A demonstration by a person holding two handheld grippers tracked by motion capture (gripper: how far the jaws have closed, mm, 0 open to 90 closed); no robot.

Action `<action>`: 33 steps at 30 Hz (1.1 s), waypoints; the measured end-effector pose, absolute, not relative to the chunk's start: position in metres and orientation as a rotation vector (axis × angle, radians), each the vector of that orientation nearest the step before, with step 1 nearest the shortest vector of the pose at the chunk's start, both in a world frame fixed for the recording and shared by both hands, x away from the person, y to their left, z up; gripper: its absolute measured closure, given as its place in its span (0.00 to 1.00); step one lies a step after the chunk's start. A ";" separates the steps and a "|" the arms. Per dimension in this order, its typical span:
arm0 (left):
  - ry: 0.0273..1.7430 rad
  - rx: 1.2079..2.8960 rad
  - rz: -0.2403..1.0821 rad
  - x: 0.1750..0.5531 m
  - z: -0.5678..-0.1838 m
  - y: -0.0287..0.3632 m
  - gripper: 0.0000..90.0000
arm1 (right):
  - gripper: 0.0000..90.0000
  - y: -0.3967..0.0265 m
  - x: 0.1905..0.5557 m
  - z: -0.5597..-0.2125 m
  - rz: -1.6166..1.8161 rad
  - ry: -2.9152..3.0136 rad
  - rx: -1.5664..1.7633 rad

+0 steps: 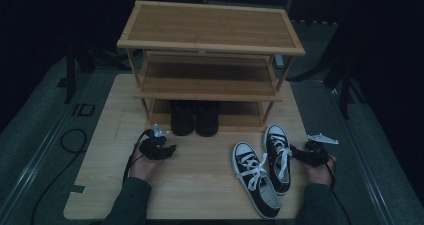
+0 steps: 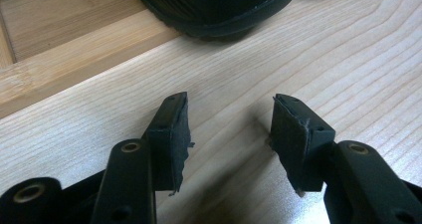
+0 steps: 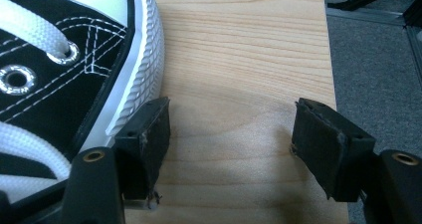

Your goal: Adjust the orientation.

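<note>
Nearest the high camera are my two sleeved forearms, coming in over the front edge of the pale wooden table. From up here my left gripper sits on the table just in front of the three-tier bamboo shoe rack, with a pair of black shoes parked on the bottom shelf directly beyond it. My right gripper rests at the table's right side, just beside the black canvas sneaker with white laces and white toe cap; its twin, the second black-and-white sneaker, lies a little nearer me and to the left, angled toes-out. Both sneakers run lengthwise away from me, toes toward the rack.

Through the left gripper view, my jaws stand apart with bare table grain between them and nothing gripped. The black shoe's dark rubber sole lies ahead, up against the rack's bamboo rail.

Through the right gripper view, my jaws are spread wide and empty. The sneaker's ribbed white rubber sidewall runs past one jaw, close against it, though I cannot tell whether they touch; the other jaw hangs over open table near its right edge. I judge the right hand is nearer: the shoe lies off to one side of the gap, so I must shift across to straddle it.
</note>
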State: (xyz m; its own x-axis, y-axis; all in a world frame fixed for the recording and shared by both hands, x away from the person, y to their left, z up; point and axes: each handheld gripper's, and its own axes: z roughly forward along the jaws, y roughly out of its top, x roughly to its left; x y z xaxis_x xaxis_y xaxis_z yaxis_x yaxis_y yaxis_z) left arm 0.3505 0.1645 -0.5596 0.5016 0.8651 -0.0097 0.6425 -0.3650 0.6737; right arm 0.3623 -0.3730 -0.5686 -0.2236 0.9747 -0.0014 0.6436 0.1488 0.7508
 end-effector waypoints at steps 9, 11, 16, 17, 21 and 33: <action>1.221 2.123 0.480 0.348 -0.561 0.164 0.53 | 0.34 -0.373 0.364 -0.566 0.843 1.951 1.558; 1.219 2.122 0.481 0.348 -0.561 0.164 0.52 | 0.34 -0.373 0.364 -0.564 0.837 1.971 1.562; 1.219 2.112 0.473 0.348 -0.561 0.165 0.52 | 0.46 -0.374 0.361 -0.559 0.880 2.040 1.560; 1.218 2.113 0.475 0.348 -0.562 0.165 0.52 | 0.46 -0.374 0.360 -0.558 0.880 2.054 1.547; 1.212 2.122 0.485 0.348 -0.562 0.164 0.51 | 0.48 -0.373 0.355 -0.548 0.880 2.095 1.484; 1.207 2.122 0.486 0.347 -0.562 0.164 0.51 | 0.47 -0.368 0.345 -0.510 0.893 2.195 1.328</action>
